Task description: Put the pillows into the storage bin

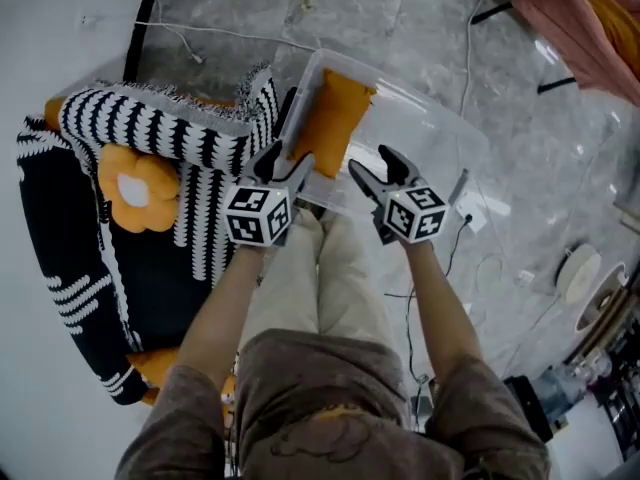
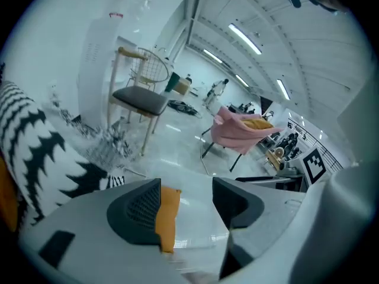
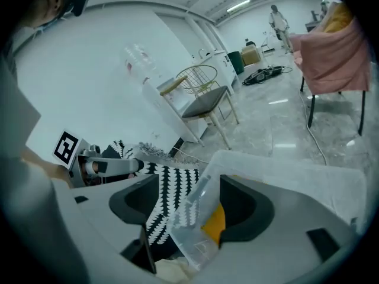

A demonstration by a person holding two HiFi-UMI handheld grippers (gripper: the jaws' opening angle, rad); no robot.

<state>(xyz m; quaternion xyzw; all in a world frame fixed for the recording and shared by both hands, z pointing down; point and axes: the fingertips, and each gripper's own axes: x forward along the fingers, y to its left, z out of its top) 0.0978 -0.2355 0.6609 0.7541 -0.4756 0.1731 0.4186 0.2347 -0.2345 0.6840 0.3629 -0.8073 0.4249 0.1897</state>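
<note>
A clear plastic storage bin (image 1: 440, 133) stands on the floor in front of my knees. An orange pillow (image 1: 335, 118) leans upright against its left wall. My left gripper (image 1: 288, 163) hovers at the bin's near left corner, open and empty; the left gripper view shows the orange pillow (image 2: 168, 218) just beyond its open jaws (image 2: 186, 203). My right gripper (image 1: 372, 163) hangs over the bin's near rim, open and empty, with the bin corner (image 3: 192, 226) and orange pillow (image 3: 215, 222) showing between its jaws (image 3: 189, 203). An orange flower-shaped pillow (image 1: 135, 193) lies on the black seat at left.
A black-and-white zigzag cushion (image 1: 165, 128) lies on the seat (image 1: 60, 238) beside the bin. Cables and a white plug (image 1: 470, 213) trail on the marble floor to the right. A pink-draped chair (image 1: 575, 23) stands at top right, with a wire chair (image 2: 142, 93) farther off.
</note>
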